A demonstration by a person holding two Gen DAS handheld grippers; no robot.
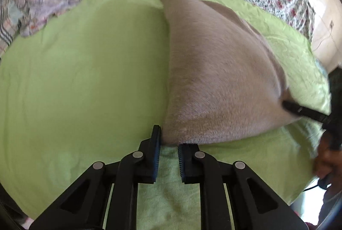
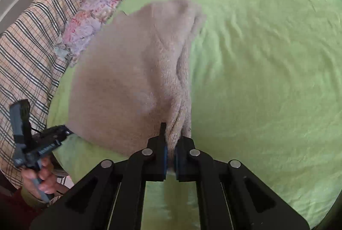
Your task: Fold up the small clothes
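Both tongs pinching the near edge of the beige knit, ready to fold

My left tongs [image 1: 168, 144] are nipped on the near left corner of the beige knit garment [image 1: 213, 71], and my right tongs [image 2: 170, 149] are clamped on a bunched fold at its near right corner; it lies on the green sheet [image 1: 85, 71] over the bed. To fold well, I'd lift both corners evenly, keep the edge taut, and carry it straight toward the far hem without twisting.
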